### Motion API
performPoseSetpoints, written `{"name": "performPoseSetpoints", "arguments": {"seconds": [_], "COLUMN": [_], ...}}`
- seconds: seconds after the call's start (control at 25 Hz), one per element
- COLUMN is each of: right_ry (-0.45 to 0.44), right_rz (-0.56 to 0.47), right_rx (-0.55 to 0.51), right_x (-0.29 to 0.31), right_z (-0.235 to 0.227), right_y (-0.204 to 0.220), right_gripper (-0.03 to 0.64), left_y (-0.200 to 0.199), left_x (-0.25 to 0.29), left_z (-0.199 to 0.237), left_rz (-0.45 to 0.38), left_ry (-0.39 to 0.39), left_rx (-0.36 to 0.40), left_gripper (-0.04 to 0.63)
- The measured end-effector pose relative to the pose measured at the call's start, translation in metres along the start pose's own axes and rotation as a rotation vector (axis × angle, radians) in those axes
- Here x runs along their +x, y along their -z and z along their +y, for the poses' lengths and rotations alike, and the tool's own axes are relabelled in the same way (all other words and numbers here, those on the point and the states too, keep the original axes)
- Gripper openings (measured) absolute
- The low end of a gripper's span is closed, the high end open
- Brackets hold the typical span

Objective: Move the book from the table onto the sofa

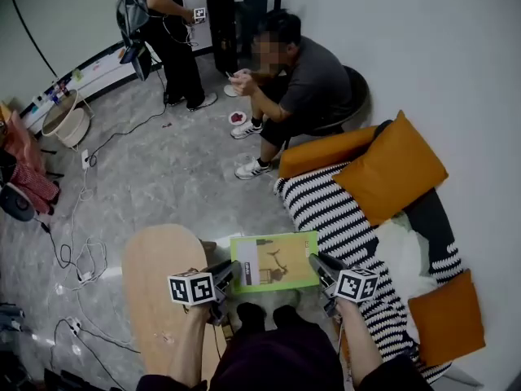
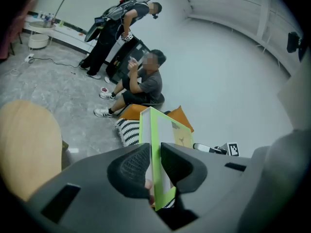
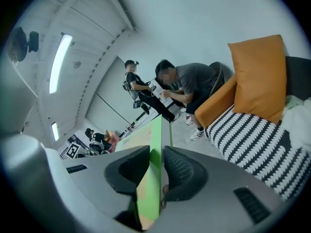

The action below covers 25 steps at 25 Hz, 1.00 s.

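Observation:
A thin book with a green cover [image 1: 273, 261] hangs in the air between the wooden table [image 1: 159, 287] and the sofa [image 1: 342, 218]. My left gripper [image 1: 228, 277] is shut on its left edge and my right gripper [image 1: 319, 269] on its right edge. In the left gripper view the book [image 2: 158, 149] stands edge-on between the ribbed pads, with the right gripper's marker cube [image 2: 233, 149] beyond. In the right gripper view the book [image 3: 154, 169] is pinched between the pads, and the striped sofa seat [image 3: 257, 140] lies to the right.
Orange cushions [image 1: 391, 168] and a white cloth [image 1: 404, 251] lie on the sofa. A person [image 1: 297, 88] sits at the sofa's far end, another person [image 1: 167, 31] stands behind. Cables [image 1: 77, 255] trail over the grey floor at left. My own legs [image 1: 269, 349] are below the book.

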State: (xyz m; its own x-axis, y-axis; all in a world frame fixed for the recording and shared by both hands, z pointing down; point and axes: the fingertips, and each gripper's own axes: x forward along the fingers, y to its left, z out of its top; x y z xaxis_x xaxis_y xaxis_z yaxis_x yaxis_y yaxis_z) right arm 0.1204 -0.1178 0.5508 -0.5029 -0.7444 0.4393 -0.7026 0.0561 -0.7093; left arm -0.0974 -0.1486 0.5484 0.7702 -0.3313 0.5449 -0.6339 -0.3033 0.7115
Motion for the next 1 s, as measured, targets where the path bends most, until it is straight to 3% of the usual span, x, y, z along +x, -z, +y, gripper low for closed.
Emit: {"name": "performPoseSetpoints", "arguments": {"seconds": [0.28,0.48,1.0], "right_ry": [0.064,0.128,0.334], "right_rz": [-0.113,-0.218,-0.489], "right_rx": [0.066,0.142,0.316], "right_x": [-0.087,-0.151,-0.251], "right_z": [-0.079,-0.120,-0.155], "right_y": [-0.029,-0.025,0.015], "right_gripper": [0.109,0.107,0.107], "left_y": [0.016,0.037,0.071], "left_x": [0.088,0.136,0.208], "left_z": [-0.079,-0.131,-0.206], "left_rz": [0.095,0.200,0.476], "left_ry": [0.055,0.109,0.286], "left_rx": [0.092,0.179,0.394], "left_gripper": [0.083,0.083,0.083]}}
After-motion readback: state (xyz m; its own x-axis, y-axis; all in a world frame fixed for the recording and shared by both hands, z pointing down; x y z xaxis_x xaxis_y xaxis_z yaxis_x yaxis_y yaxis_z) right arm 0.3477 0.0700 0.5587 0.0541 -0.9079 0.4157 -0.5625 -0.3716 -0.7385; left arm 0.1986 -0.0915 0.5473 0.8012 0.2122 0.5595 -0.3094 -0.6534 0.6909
